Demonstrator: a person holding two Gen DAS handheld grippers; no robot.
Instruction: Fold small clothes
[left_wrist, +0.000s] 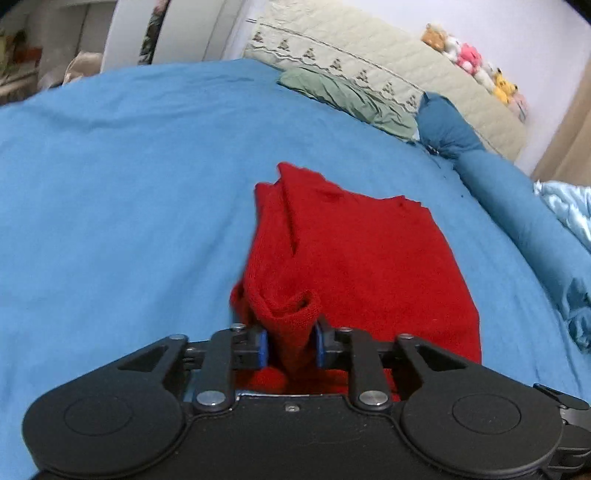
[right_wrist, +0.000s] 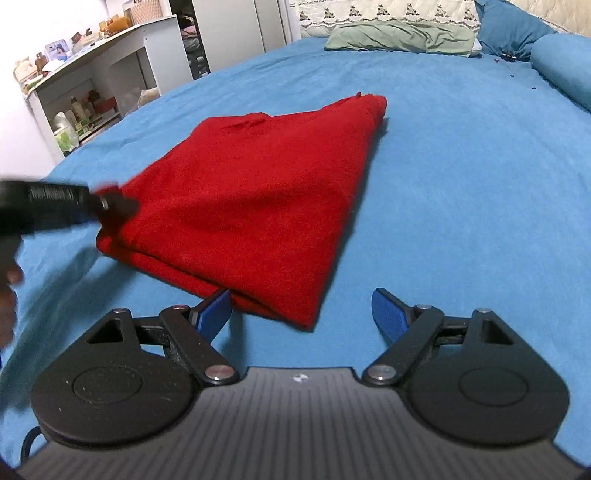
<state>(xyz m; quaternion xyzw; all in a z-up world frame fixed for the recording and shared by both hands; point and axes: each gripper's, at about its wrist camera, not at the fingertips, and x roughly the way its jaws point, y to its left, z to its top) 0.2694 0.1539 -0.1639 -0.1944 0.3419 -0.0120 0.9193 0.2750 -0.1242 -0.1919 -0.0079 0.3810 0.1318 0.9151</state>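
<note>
- Left gripper (left_wrist: 290, 345) pinches a bunched corner of the red garment (left_wrist: 351, 258).
- Right gripper (right_wrist: 301, 314) gapes wide, touching nothing.
- Garment lies folded on the blue bedsheet (right_wrist: 461, 184), long axis running toward the pillows (right_wrist: 399, 38).

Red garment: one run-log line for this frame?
left gripper: shut on red garment corner | right gripper: open, at near edge | garment: folded on blue bedsheet
</note>
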